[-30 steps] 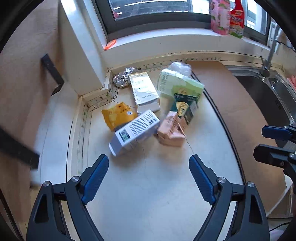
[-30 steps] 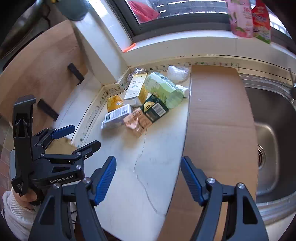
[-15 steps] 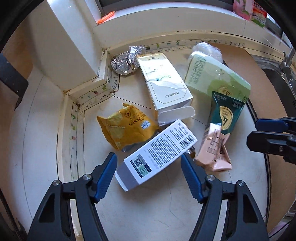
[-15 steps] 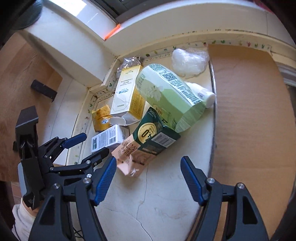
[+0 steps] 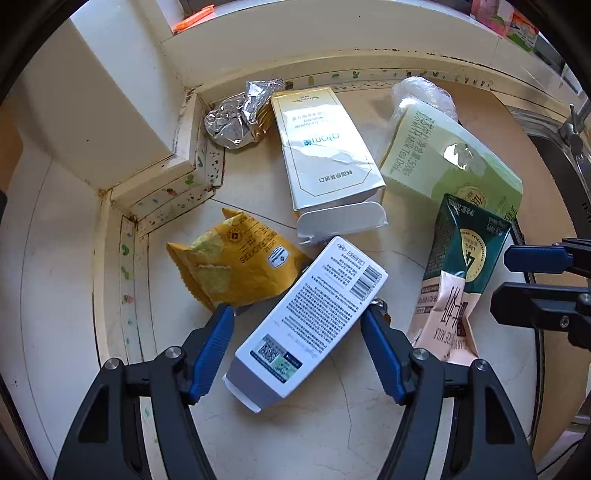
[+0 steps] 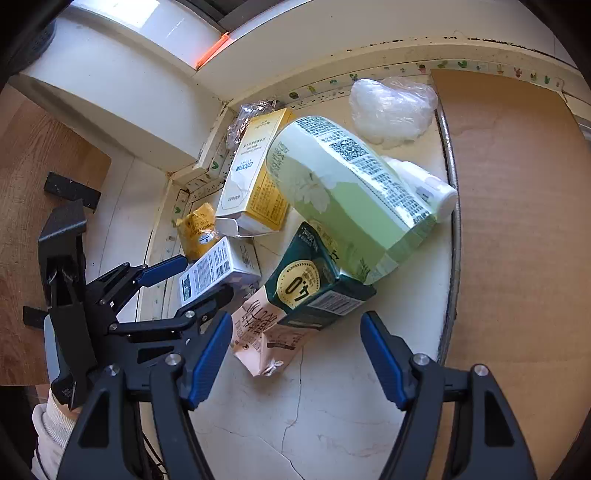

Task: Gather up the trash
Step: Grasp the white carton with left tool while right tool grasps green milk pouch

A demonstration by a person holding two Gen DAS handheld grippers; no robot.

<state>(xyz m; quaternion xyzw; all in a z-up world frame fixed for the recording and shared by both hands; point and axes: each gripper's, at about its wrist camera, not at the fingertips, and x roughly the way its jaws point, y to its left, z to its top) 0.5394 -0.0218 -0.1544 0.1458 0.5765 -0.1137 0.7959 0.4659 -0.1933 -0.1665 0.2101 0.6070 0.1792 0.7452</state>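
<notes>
sunlit cream countertop (image 5: 303, 443) beneath window sill (image 5: 295, 33).

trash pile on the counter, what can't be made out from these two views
- Left wrist view: part of the yellow snack bag is hidden under the white barcode box.
- Right wrist view: foil wrapper mostly hidden behind the cream box.
- Both views: no bin visible for the trash.

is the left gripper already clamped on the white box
No, the left gripper is open, its fingers straddling the white box with gaps on both sides.
</notes>
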